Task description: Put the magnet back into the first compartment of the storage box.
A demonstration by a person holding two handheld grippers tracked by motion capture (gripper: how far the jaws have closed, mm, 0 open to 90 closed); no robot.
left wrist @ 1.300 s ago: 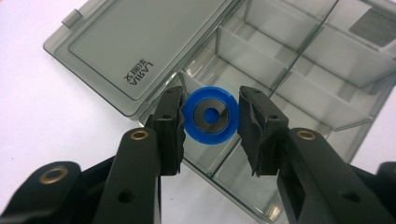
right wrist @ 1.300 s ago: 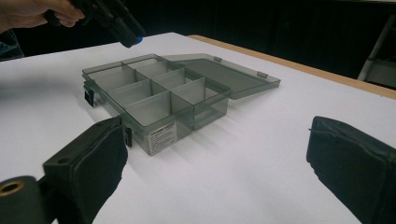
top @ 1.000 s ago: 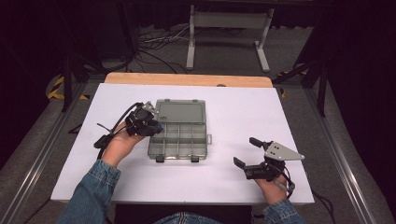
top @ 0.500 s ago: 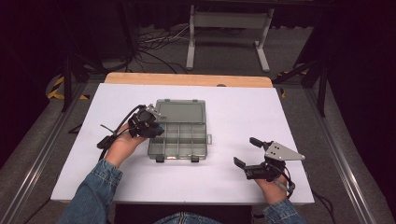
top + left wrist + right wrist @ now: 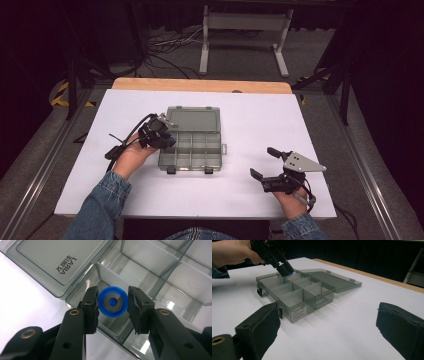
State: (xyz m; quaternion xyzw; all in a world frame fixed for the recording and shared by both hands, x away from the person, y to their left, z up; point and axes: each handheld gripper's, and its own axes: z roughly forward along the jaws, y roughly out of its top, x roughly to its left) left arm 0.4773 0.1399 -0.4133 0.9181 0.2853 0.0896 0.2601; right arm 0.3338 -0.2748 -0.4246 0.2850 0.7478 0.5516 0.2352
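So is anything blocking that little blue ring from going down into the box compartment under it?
Nothing visible is. The left gripper holds the blue ring above an open compartment at a corner of the organizer box, by the hinge. The lid lies folded back flat, and the compartment below looks empty.

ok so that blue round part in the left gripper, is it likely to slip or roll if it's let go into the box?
The blue round part looks like a rigid disc with a metal washer face, so probably stiff, not fragile. The left gripper touches only its curved rim, so it may slip or twist. Dropped on edge it could roll, though the organizer box compartment walls should stop it.
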